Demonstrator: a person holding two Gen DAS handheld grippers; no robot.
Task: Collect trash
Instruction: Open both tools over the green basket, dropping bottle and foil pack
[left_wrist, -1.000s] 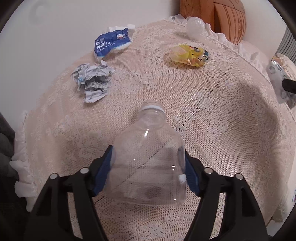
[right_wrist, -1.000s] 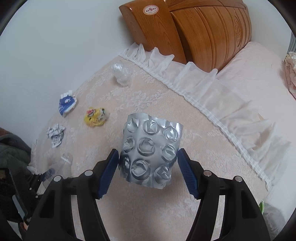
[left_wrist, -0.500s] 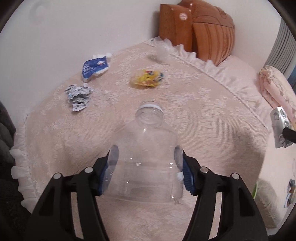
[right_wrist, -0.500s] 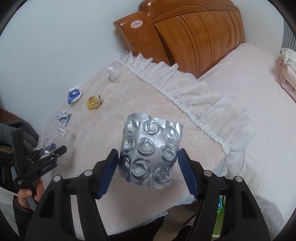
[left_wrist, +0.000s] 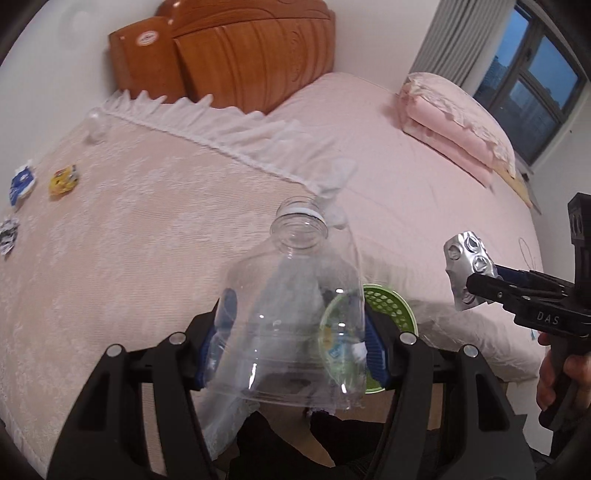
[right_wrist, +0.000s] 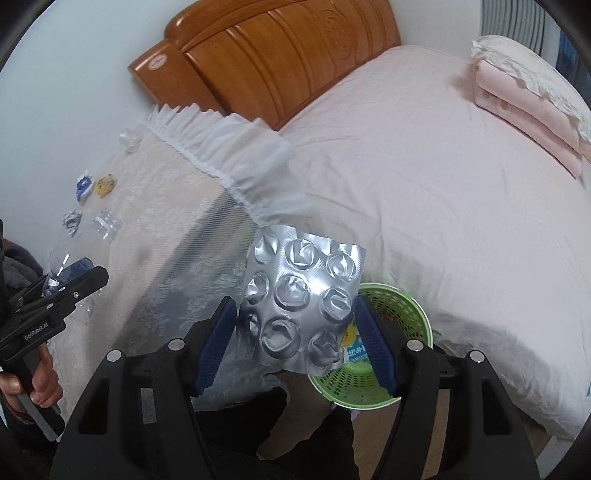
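Green basket (right_wrist: 402, 314) with paper scraps (right_wrist: 354, 345)

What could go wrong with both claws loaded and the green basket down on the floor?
1. The clear bottle is wide and slick in the left claw; it could slip out short of the green basket.
2. The light foil blister pack in the right claw may flutter and miss the rim.
3. Both claws heading to one small basket could collide.
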